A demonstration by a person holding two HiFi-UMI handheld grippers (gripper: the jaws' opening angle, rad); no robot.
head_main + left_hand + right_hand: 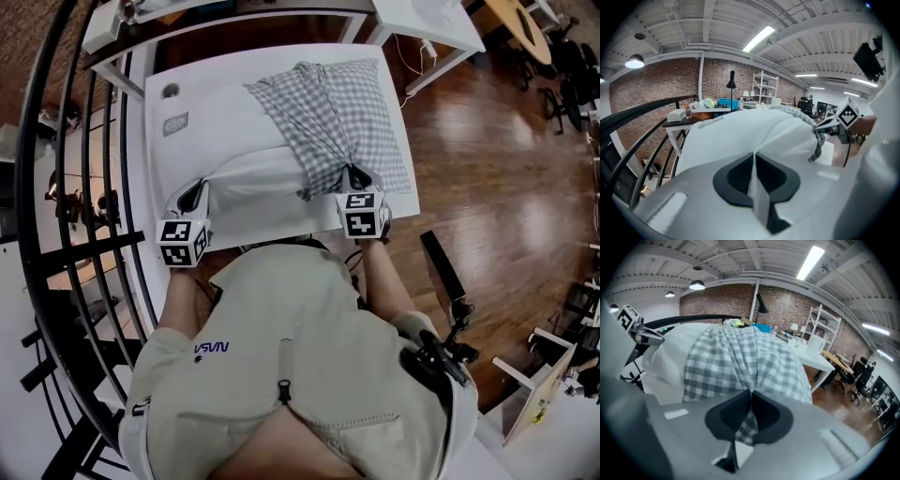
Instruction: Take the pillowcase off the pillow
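Observation:
A white pillow [234, 150] lies on the white table [281, 56], its right half still inside a grey-and-white checked pillowcase [342, 117]. My left gripper [195, 195] is shut on the pillow's bare near-left corner; white fabric [757, 187] is pinched between its dark pads. My right gripper [354, 178] is shut on the gathered near edge of the pillowcase [740, 366], with checked cloth squeezed between its jaws. In the left gripper view the pillow [740, 136] bulges ahead and the right gripper [839, 125] shows beyond it.
A black railing [84, 187] runs along the left of the table. White desks [422, 23] stand behind it, a wooden floor [497, 169] lies to the right, and a black device [445, 267] sits beside the person's right arm.

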